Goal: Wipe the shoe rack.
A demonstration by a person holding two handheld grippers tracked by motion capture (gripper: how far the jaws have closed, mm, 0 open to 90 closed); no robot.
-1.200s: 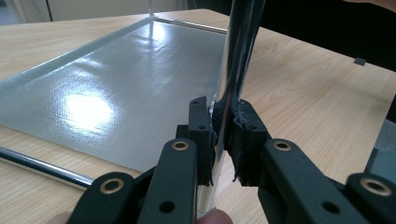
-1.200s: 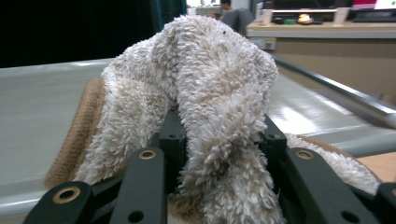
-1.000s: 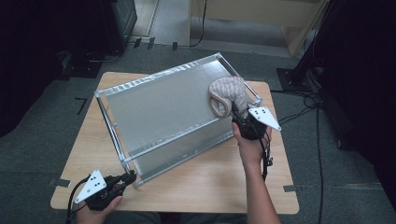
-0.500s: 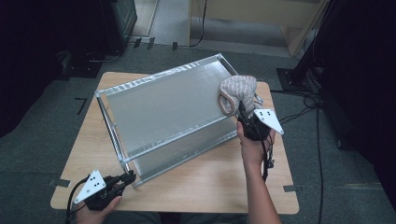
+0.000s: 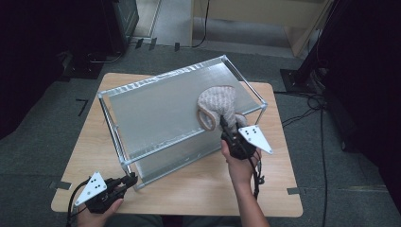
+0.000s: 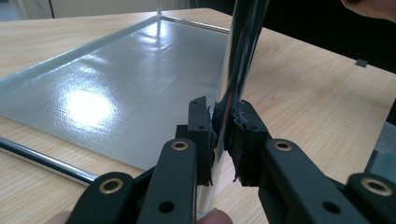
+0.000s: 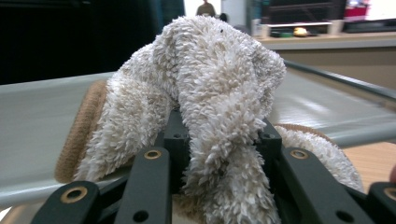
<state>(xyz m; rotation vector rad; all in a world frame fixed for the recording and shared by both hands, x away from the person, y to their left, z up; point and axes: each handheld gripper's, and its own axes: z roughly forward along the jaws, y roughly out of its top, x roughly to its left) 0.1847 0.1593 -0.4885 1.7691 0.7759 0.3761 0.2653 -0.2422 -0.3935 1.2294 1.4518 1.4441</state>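
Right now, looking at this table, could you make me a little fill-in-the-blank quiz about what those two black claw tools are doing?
1. The right gripper is clamped on a fluffy beige ____.
2. The left gripper is shut on a shiny metal ____ at the near corner of the rack.
3. The towel lies on the rack's ____ shelf.
4. The rack stands on a ____ table.

Missing words: towel; post; top; wooden
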